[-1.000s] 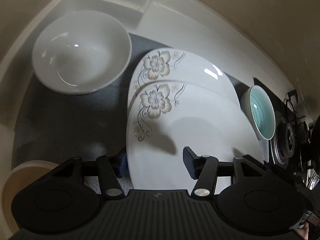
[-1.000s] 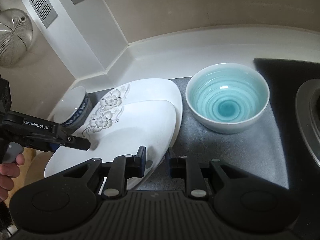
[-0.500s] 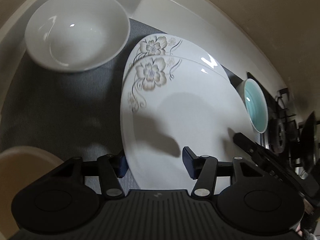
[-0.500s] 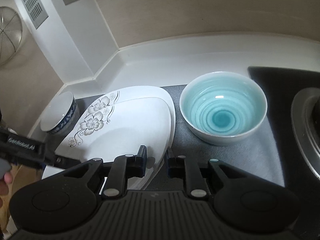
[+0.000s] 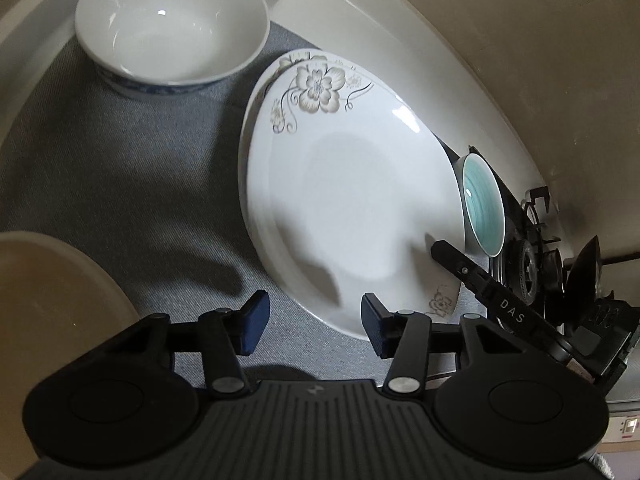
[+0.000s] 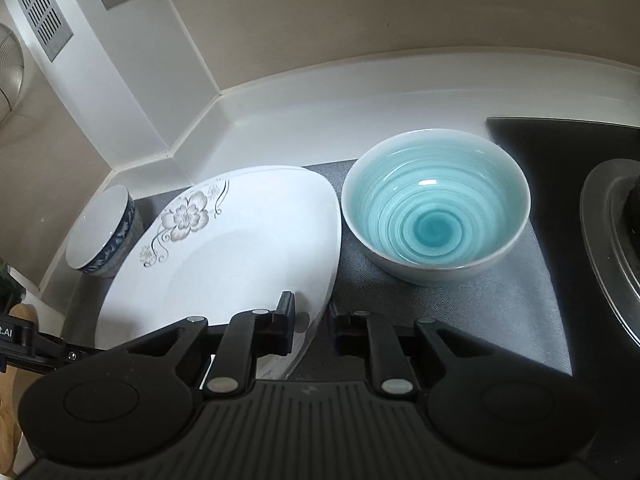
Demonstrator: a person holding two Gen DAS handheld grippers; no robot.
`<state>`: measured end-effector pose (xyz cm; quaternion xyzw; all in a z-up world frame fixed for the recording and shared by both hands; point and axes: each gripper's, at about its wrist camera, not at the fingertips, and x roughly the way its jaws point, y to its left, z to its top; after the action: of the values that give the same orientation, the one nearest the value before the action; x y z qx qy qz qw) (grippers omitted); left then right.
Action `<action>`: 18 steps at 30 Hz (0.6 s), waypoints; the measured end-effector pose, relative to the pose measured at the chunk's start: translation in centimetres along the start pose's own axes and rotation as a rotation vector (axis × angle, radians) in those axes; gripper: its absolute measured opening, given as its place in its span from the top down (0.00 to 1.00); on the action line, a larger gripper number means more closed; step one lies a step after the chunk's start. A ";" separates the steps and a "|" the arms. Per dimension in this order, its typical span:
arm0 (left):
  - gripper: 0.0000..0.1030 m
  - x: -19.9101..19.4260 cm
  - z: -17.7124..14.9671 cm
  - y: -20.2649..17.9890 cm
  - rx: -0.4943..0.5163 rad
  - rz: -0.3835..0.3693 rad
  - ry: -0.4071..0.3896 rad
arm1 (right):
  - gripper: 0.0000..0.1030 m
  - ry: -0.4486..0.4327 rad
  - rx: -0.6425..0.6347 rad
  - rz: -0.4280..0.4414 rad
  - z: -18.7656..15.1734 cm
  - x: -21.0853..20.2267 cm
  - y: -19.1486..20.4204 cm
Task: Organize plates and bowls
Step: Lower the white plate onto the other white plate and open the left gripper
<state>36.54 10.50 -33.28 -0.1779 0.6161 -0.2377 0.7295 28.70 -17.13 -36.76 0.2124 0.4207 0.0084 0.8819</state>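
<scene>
Two white flowered plates (image 5: 352,184) lie stacked on a grey mat (image 5: 132,152); the stack also shows in the right wrist view (image 6: 240,248). My left gripper (image 5: 312,326) is open and empty, just off the stack's near edge. My right gripper (image 6: 312,322) is open, its jaws astride the top plate's right rim, not clamped. A white bowl with blue pattern (image 5: 172,24) sits left of the stack, seen too in the right wrist view (image 6: 102,236). A teal bowl (image 6: 436,208) sits right of the stack.
A gas stove (image 5: 536,256) and a dark pan (image 6: 612,240) stand to the right. A beige round board (image 5: 48,300) lies at the near left. The white counter backsplash (image 6: 320,108) runs behind the mat.
The top plate has slid onto the lower one, so the two now lie lined up. My left gripper has let go of the rim and drawn back. The right gripper stays at the plate's right rim.
</scene>
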 end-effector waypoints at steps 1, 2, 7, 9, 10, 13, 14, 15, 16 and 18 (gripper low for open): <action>0.49 0.1 -0.1 0.0 -0.001 0.001 0.001 | 0.81 0.001 -0.002 -0.005 0.0 0.1 0.1; 0.49 0.2 -0.1 -0.1 -0.003 0.002 0.003 | 0.81 0.002 -0.005 -0.005 0.0 0.1 0.2; 0.49 0.6 -0.1 -0.1 -0.006 0.001 0.007 | 0.80 0.011 -0.016 -0.004 0.1 0.2 0.3; 0.49 0.5 -0.2 -0.2 -0.004 0.000 0.008 | 0.80 0.015 -0.009 0.006 0.1 0.2 0.2; 0.49 0.5 -0.1 -0.1 -0.003 -0.001 0.007 | 0.80 0.023 -0.004 0.012 0.1 0.2 0.1; 0.49 0.2 -0.2 -0.4 0.010 -0.003 -0.006 | 0.80 0.032 0.006 0.027 -0.2 -0.2 -0.1; 0.49 0.0 -0.2 -0.5 0.017 -0.001 -0.014 | 0.80 0.035 0.010 0.029 -0.3 -0.4 -0.2; 0.49 -0.2 -0.3 -0.6 0.026 -0.001 -0.022 | 0.79 0.037 0.017 0.030 -0.4 -0.7 -0.2; 0.49 -0.4 -0.4 -0.8 0.035 -0.001 -0.029 | 0.76 0.035 0.021 0.028 -0.5 -1.0 -0.3; 0.49 -0.7 -0.7 -1.1 0.053 -0.007 -0.039 | 0.70 0.023 0.016 0.004 -0.7 -1.7 -0.2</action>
<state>35.65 10.03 -32.27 -0.1653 0.5948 -0.2527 0.7450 27.03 -17.39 -36.04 0.2200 0.4304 0.0095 0.8753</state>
